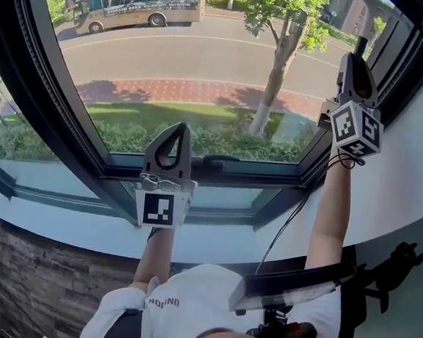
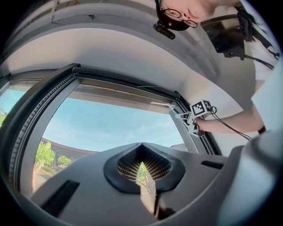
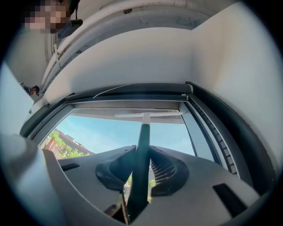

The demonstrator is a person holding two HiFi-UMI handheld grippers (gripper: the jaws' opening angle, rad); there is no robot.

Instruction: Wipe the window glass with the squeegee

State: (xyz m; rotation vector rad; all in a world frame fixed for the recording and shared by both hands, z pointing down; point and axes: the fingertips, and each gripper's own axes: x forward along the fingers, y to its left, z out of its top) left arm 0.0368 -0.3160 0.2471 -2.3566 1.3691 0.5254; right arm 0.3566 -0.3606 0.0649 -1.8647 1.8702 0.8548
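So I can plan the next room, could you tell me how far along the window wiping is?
Done: the squeegee is clamped in the right gripper. In hand: its blade sits at the top of the window glass, seemingly starting a stroke. To do: the wiping itself; no wiped strip shows. The left gripper is shut, empty.

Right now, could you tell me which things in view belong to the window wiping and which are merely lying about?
In use: dark-handled squeegee with pale blade, clamped in the right gripper; large window glass.
Idle: left gripper, shut and empty; black window handle on the lower frame.
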